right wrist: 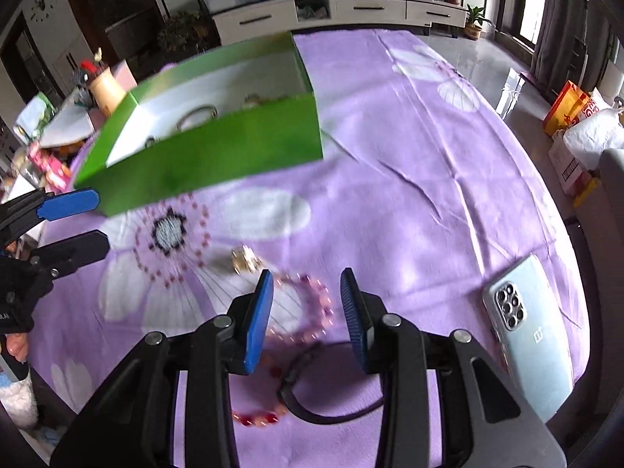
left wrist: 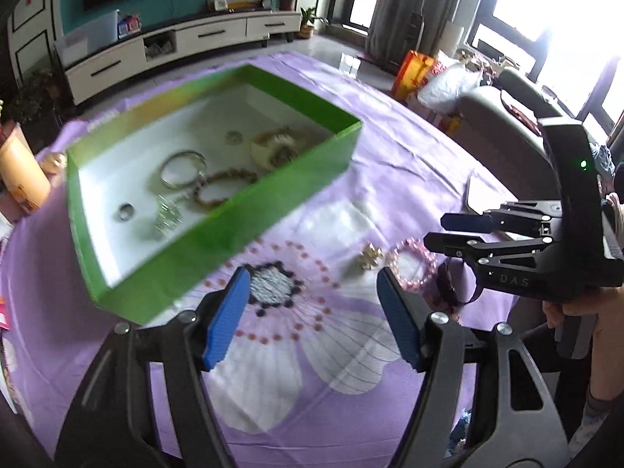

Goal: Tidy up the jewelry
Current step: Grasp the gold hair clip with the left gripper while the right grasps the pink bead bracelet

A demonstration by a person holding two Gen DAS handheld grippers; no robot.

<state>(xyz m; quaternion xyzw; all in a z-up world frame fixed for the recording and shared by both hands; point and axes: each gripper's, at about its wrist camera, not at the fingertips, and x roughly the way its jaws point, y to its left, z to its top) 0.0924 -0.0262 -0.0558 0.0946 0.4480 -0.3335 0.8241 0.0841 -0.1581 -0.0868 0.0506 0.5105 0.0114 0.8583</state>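
Note:
A green box (left wrist: 249,210) with a white inside holds a silver bangle (left wrist: 182,169), a brown bead bracelet (left wrist: 224,187), a ring (left wrist: 125,211) and other pieces. The box also shows in the right wrist view (right wrist: 218,156). On the purple cloth lie a pink bead bracelet (left wrist: 412,269) (right wrist: 308,312), a small gold piece (left wrist: 370,256) (right wrist: 245,259), a black band (right wrist: 331,409) and a red-pink bead bracelet (right wrist: 257,417). My left gripper (left wrist: 312,312) is open and empty, in front of the box. My right gripper (right wrist: 306,312) is open, hovering over the pink bracelet.
A silver phone (right wrist: 530,327) lies on the cloth at the right. The purple flowered cloth (right wrist: 409,179) covers the table. An orange-brown cup (left wrist: 19,179) stands left of the box. A TV cabinet (left wrist: 175,39) stands beyond the table.

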